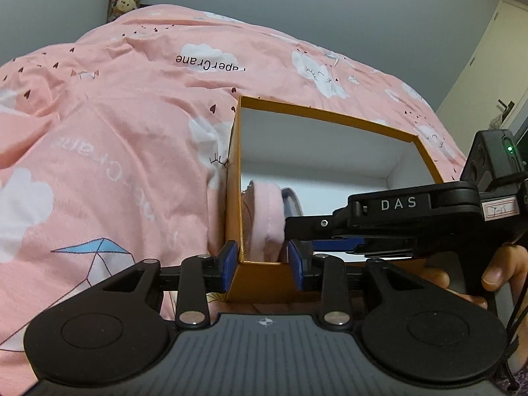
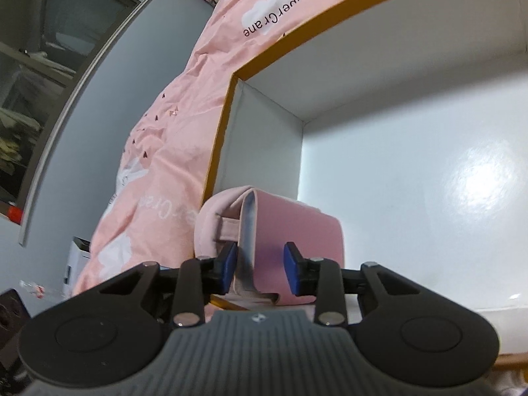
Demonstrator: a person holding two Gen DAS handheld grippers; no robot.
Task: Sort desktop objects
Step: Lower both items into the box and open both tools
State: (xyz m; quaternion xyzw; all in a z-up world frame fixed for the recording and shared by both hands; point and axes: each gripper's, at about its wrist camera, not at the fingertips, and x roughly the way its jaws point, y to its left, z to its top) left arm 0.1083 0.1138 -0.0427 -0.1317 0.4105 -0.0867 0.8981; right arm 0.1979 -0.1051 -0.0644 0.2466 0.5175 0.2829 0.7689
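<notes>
One box (image 1: 330, 117), one pink pouch (image 2: 290, 231), possibly ungripped

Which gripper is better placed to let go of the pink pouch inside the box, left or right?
Right. The right gripper reaches into the orange box with its jaws around the pink pouch. The left gripper is busy at the box's corner, jaws straddling the wall.

Ahead of my fingers, the cardboard box (image 2: 412, 171) shows a glossy white inside and matt orange rim. The pink pouch (image 2: 297, 231) looks soft cloth. My blue pads (image 2: 292, 269) look rubbery, matt.
</notes>
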